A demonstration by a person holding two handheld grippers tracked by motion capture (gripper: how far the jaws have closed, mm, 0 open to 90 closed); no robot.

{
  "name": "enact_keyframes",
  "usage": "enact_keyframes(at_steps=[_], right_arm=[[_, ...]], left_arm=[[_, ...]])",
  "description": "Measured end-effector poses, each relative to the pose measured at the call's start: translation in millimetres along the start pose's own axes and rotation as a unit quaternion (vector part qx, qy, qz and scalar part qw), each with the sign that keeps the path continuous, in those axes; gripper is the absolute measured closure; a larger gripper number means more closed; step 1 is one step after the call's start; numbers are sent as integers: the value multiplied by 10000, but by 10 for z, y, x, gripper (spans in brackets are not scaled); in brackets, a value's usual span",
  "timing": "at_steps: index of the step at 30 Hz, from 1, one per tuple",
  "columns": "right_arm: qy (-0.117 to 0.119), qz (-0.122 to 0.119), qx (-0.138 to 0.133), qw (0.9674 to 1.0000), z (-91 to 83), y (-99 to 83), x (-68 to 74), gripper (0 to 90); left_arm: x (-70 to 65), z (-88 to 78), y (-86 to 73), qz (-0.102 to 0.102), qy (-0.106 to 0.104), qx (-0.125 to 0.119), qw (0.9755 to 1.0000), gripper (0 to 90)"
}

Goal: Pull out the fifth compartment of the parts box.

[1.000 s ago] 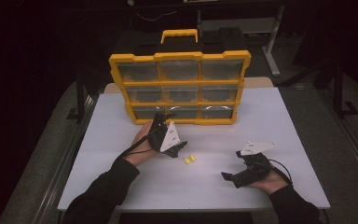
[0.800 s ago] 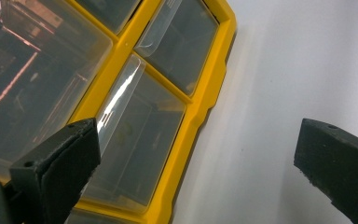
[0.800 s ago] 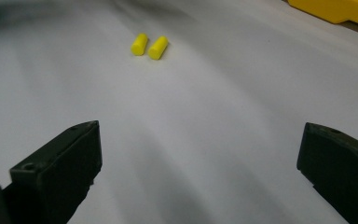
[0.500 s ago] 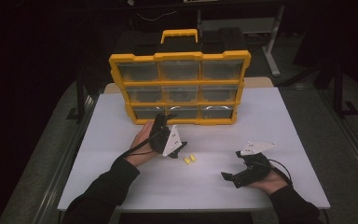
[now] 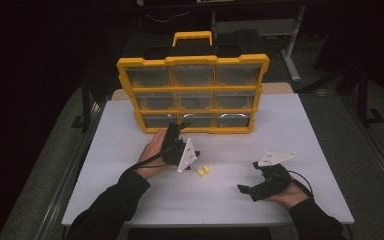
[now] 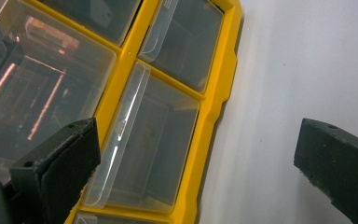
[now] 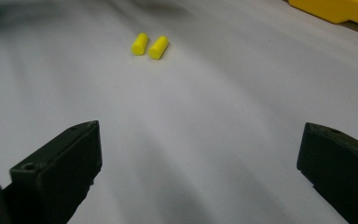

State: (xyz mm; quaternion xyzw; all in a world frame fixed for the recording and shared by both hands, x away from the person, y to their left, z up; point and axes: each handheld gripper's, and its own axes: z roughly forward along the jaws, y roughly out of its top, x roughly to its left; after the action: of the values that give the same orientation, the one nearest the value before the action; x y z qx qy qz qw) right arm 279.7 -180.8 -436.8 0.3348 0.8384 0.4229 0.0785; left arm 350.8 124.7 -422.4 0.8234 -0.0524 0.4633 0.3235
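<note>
With jaws wide apart, the left gripper (image 5: 176, 131) nears the organizer's (image 5: 192, 95) bottom drawer (image 6: 144, 149) at twelve o'clock; approaching skewed, it might nudge the case instead, while the right gripper (image 5: 252, 190) waits open

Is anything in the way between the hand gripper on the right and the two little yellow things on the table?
No. The right gripper has its fingers open and aimed at the two small yellow foam cylinders, and only bare white tabletop lies between them. The left gripper is off to the side, by the yellow drawer organizer.
</note>
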Motion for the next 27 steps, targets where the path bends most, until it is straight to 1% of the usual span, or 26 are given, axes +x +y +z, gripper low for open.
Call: enact_keyframes(at_steps=[7, 13, 14, 17, 19, 24, 26, 27], right_arm=[[1, 0, 0, 10000, 0, 0, 0, 0], [0, -3, 0, 10000, 0, 0, 0, 0], [-1, 1, 4, 10000, 0, 0, 1, 0], [-2, -3, 3, 10000, 0, 0, 1, 0], [-2, -4, 4, 10000, 0, 0, 1, 0], [1, -8, 5, 10000, 1, 0, 1, 0], [-1, -5, 4, 10000, 0, 0, 1, 0], [-3, -4, 3, 10000, 0, 0, 1, 0]], left_arm=[[-43, 6, 7, 265, 72, 48, 9996, 1], [-68, 1, 18, 496, 176, 83, 9986, 0], [-68, -2, 21, 558, 183, 108, 9982, 0], [-81, -3, 22, 643, 217, 119, 9976, 0], [-87, -5, 22, 752, 250, 142, 9968, 0], [-98, -9, 22, 952, 348, 175, 9947, 0], [-99, -12, 22, 989, 375, 186, 9942, 0], [-98, -16, 22, 1049, 414, 193, 9934, 0]])
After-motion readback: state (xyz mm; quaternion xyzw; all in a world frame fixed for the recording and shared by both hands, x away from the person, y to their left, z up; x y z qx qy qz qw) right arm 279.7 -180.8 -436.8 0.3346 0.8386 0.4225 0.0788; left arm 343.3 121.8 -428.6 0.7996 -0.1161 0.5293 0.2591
